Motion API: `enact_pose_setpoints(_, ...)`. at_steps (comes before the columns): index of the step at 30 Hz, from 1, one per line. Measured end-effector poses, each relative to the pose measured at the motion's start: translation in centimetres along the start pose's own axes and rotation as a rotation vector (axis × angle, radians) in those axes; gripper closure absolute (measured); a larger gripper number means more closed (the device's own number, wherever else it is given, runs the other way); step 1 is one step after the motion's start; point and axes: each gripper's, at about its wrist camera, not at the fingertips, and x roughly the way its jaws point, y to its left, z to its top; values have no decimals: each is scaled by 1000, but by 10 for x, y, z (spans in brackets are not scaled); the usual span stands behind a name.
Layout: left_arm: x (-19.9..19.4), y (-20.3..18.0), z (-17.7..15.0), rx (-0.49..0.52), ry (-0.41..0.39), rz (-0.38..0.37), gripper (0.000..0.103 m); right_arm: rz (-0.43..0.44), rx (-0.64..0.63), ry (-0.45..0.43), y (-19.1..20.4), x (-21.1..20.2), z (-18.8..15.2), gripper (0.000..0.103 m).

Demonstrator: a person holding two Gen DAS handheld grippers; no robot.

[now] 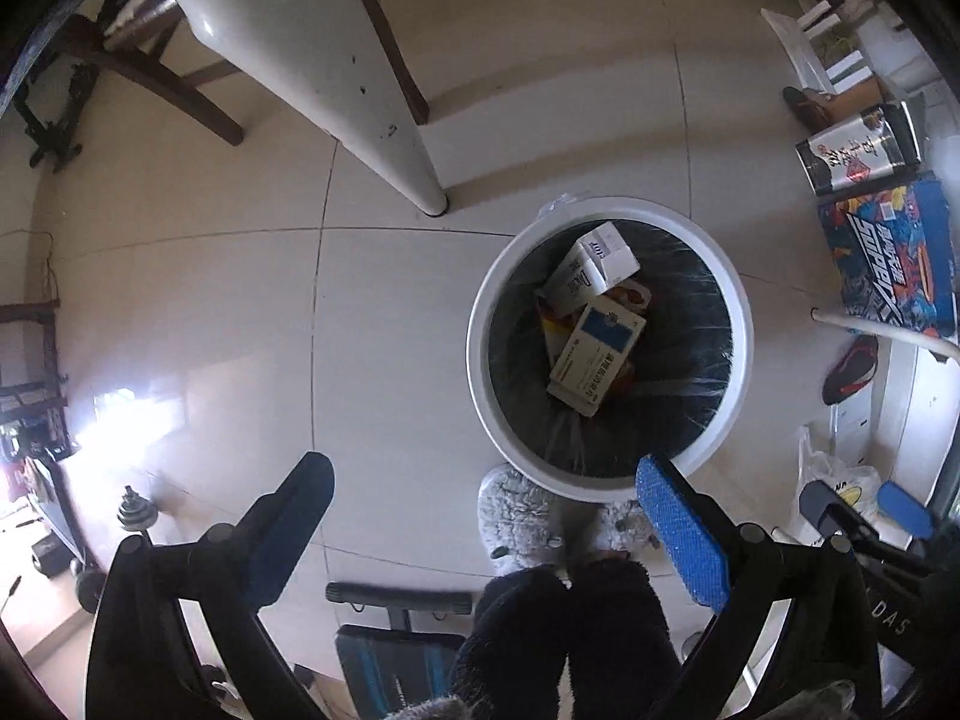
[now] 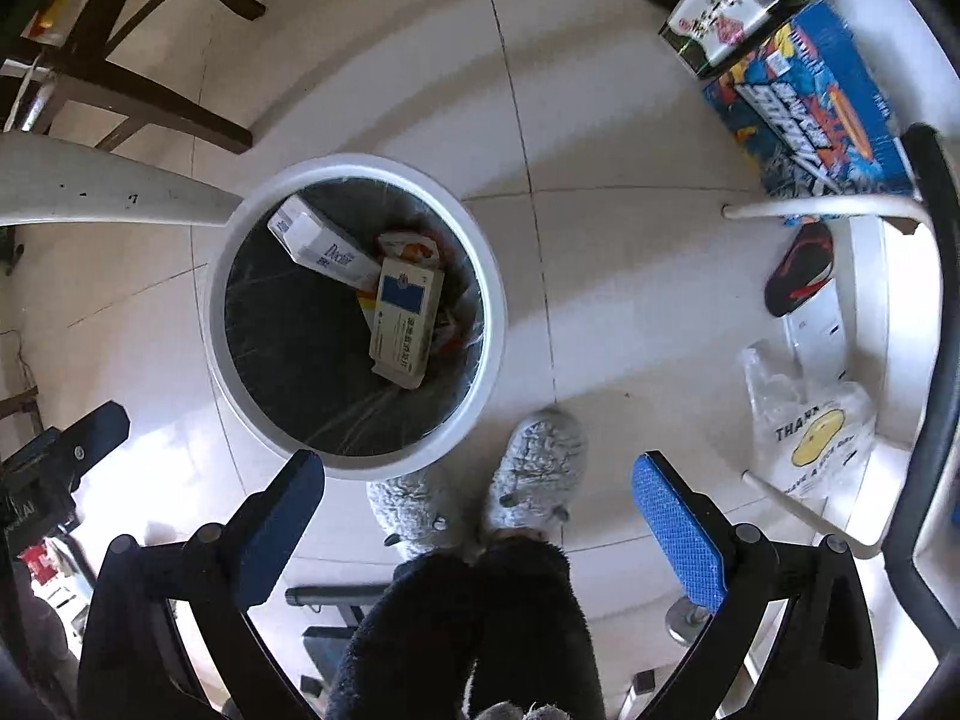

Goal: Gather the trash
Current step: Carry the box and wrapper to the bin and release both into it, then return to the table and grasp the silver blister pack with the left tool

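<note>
While both hang over the tiled floor, the left gripper (image 1: pixel 483 531) and right gripper (image 2: pixel 477 525) gape fully, empty; the round white bin (image 2: pixel 489 276) with its discarded cartons sits at eleven o'clock of the right one.

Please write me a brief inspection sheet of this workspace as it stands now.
Surface: pale tiled floor, bare around the bin.
Job's things: white trash bin with dark liner, holding a blue-and-white box, a white carton and orange packaging.
Clutter: blue toy box, black-and-red shoe, printed plastic bag, dumbbell.
Grippers: left gripper and right gripper open, nothing between the fingers.
Cables: thin wire at the floor's edge.
Surroundings: white table leg, wooden chair, person's grey slippers.
</note>
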Motion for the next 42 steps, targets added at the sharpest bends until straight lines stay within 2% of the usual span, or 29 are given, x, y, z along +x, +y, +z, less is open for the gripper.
enact_pose_setpoints(6,-39,-10,-14,39,-44,10,0,-4,-8,-49,0,-49,-11,0)
enact_pose_setpoints(11,-85,-8,-33,41,-58,-16,0,-5,-19,-82,0,-97,-27,0)
enact_pose_setpoints(20,-182,-3,-70,59,-90,-61,0,14,-25,-145,5,-214,-65,0)
enact_pose_setpoints(28,-271,2,-89,77,-155,-61,0,91,-4,-161,8,-317,-101,0)
enact_pose_setpoints(32,-323,-6,-74,82,-234,-51,0,153,44,-189,0,-372,-99,0)
enact_pose_setpoints(36,-371,-32,-46,122,-345,-44,0,204,131,-256,-27,-430,-76,0)
enact_pose_setpoints(39,-397,-67,-21,204,-413,-34,0,222,199,-310,-57,-467,-53,0)
enact_pose_setpoints(42,-413,-114,8,340,-459,-26,0,212,268,-337,-101,-491,-22,0)
